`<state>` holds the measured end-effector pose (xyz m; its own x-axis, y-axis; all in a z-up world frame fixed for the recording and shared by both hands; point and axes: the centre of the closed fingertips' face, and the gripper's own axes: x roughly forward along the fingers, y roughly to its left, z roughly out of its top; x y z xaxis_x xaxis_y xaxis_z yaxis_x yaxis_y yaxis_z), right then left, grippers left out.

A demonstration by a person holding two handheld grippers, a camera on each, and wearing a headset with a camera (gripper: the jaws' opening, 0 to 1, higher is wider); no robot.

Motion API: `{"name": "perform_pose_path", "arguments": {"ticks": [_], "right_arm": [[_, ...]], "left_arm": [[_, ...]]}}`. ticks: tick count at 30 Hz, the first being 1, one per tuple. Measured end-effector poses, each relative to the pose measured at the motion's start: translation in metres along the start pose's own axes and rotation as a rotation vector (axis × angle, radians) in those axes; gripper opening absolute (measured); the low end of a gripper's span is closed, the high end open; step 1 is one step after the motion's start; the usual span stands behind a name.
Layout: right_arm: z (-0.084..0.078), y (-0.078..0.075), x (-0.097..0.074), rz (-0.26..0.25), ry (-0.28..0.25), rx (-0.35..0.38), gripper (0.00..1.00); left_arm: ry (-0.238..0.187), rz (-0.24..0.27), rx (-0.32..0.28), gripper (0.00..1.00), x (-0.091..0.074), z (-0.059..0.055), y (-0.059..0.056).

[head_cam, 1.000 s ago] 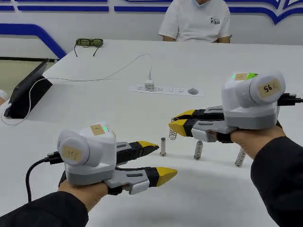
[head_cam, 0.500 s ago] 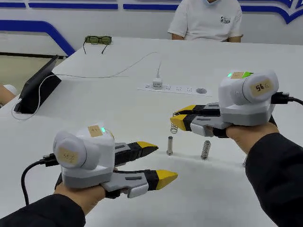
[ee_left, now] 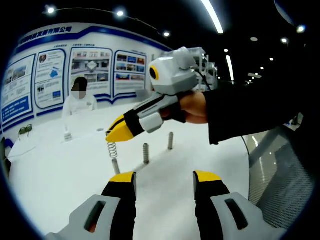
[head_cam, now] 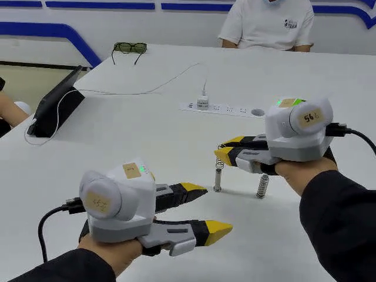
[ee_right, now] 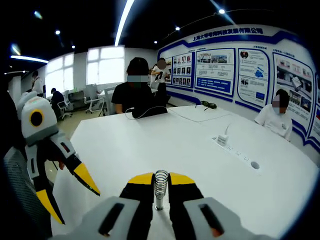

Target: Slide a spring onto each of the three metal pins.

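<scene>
My right gripper (head_cam: 224,154) is shut on a small steel spring (head_cam: 220,165), held upright directly over the leftmost bare pin (head_cam: 218,180). The spring's lower end meets the pin's top. In the right gripper view the spring (ee_right: 160,182) sits pinched between the yellow tips, with the pin (ee_right: 159,203) just below. A second pin wearing a spring (head_cam: 262,185) stands to the right. The left gripper view shows that pin (ee_left: 146,152) and a third pin with a spring (ee_left: 170,140) behind it. My left gripper (head_cam: 208,209) hovers open and empty at the near left.
A white power strip (head_cam: 229,109) with a plugged cable lies mid-table. A black tablet stand (head_cam: 56,108) sits at the left edge and dark glasses (head_cam: 130,47) at the far side. A person in a white shirt (head_cam: 267,23) sits across the table.
My right gripper has carried the spring from beside the bare pin to right above it and lowered it. The left gripper has stayed open. The head camera has shifted.
</scene>
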<state>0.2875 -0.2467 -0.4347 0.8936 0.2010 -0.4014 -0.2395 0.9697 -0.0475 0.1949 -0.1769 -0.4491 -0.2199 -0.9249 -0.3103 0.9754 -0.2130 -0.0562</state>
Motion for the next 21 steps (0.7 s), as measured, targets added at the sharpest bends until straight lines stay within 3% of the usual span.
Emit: {"name": "perform_pose_path", "arguments": {"ticks": [21], "right_arm": [[-0.022,0.001,0.010,-0.011,0.034,0.024,0.12]], "left_arm": [[0.017,-0.018,-0.018,0.46,0.004,-0.008,-0.006]]}}
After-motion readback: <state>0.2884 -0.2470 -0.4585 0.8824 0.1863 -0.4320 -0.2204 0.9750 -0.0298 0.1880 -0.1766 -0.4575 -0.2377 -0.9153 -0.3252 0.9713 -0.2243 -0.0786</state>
